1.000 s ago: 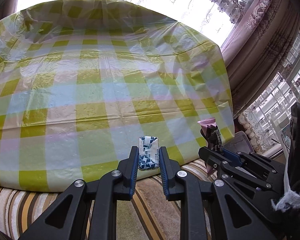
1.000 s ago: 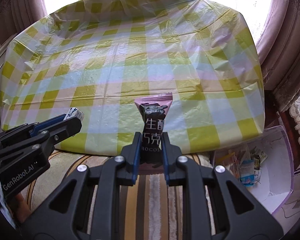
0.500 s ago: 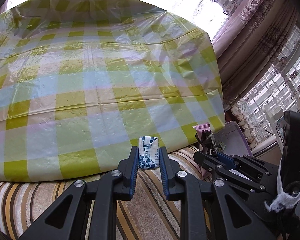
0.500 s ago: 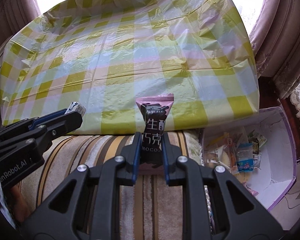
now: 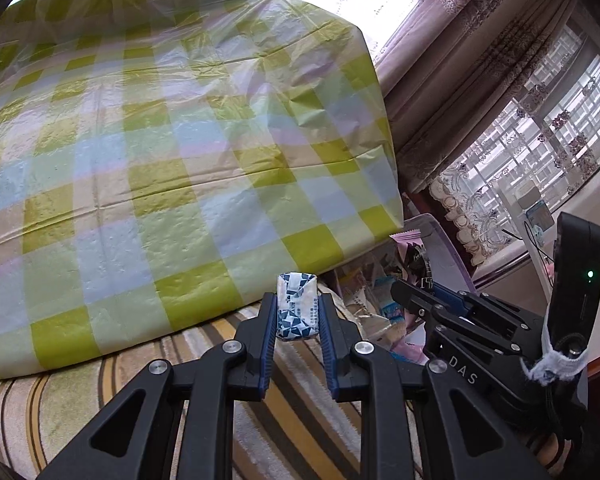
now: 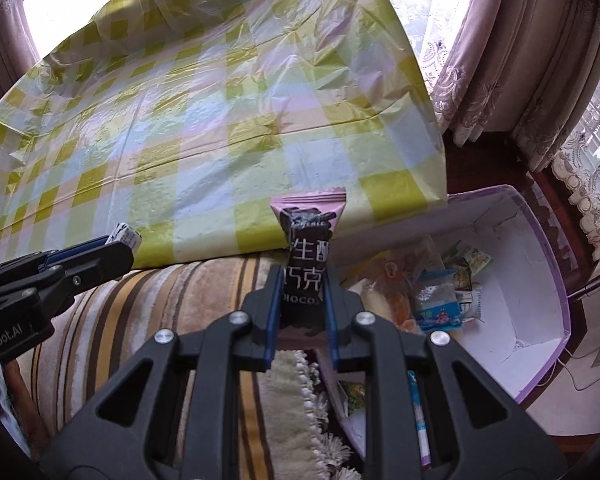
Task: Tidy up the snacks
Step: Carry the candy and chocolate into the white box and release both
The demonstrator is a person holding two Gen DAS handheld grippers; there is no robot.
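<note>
Pink bar [image 6: 306, 256] stands upright, gripped in the right claw [image 6: 300, 300]; the box [image 6: 540, 280] lies at 3 o'clock, nearer it. Left claw [image 5: 297, 312] grips a candy [image 5: 296, 306].

This is a room in a home, a living or sitting room by the look of it. Ahead of both grippers lies a table under a yellow-and-green checked plastic tablecloth [image 6: 220, 120]. Just below them is a striped plush cover [image 6: 172, 300], as on a sofa or bench. To the right hang patterned mauve curtains [image 5: 480, 60] with lace trim before barred windows [image 5: 540, 128]. Down to the right sits a white box with purple edging [image 6: 532, 280] full of wrapped snacks.
</note>
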